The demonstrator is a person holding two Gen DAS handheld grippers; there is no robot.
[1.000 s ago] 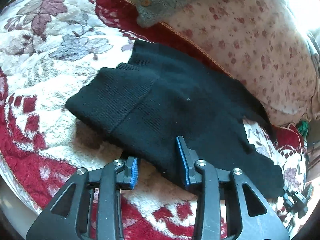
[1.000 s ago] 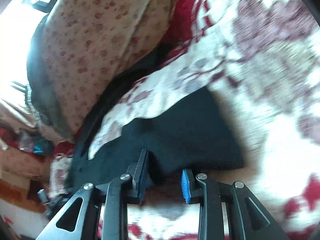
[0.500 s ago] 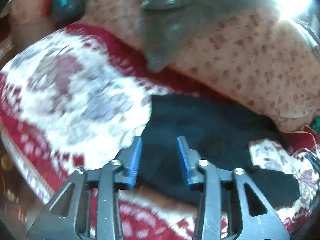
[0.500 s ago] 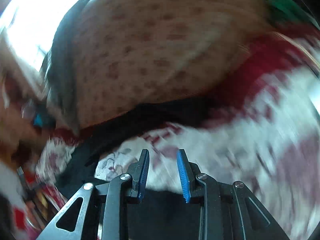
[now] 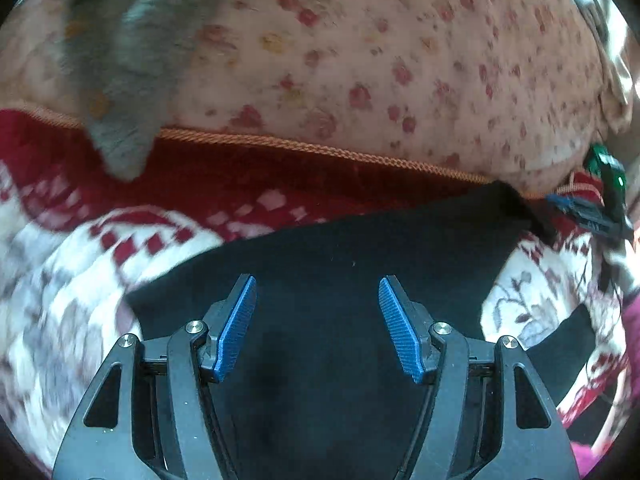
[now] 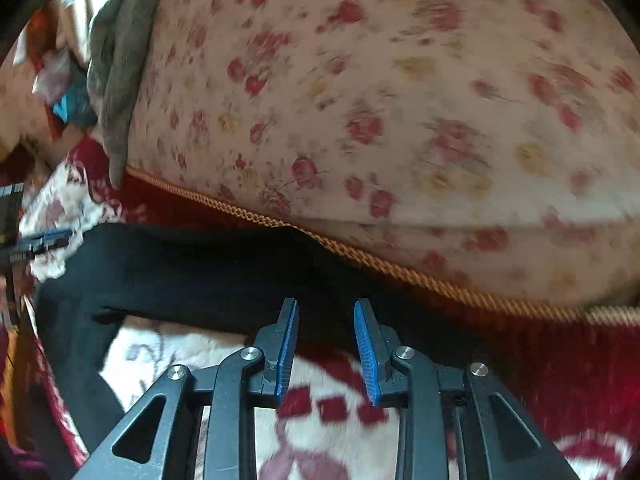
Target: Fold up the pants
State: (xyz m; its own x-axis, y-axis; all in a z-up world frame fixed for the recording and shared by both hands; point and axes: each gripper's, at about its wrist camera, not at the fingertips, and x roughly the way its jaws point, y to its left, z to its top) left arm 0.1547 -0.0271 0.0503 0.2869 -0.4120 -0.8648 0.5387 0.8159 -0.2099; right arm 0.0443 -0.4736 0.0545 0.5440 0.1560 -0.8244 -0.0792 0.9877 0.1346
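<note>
The black pants [image 5: 360, 248] lie on a red and white blanket. In the left wrist view my left gripper [image 5: 316, 292] hovers over the broad black cloth with its blue pads wide apart and nothing between them. In the right wrist view one black leg [image 6: 192, 276] runs along the far edge of the blanket under a floral pillow. My right gripper [image 6: 326, 316] is open, its tips just at the near edge of that leg, holding nothing.
A big floral pillow [image 5: 400, 60] lies right behind the pants, edged by an orange cord [image 6: 400, 272]. A grey knit garment [image 5: 120, 52] hangs over the pillow's left end. The red and white blanket [image 6: 332, 408] covers the surface. Clutter [image 5: 604, 184] sits at the right.
Both grippers have swung up and forward toward the pillow side. The left gripper has opened wider over the pants. The right gripper moved from the folded end to the far leg.
</note>
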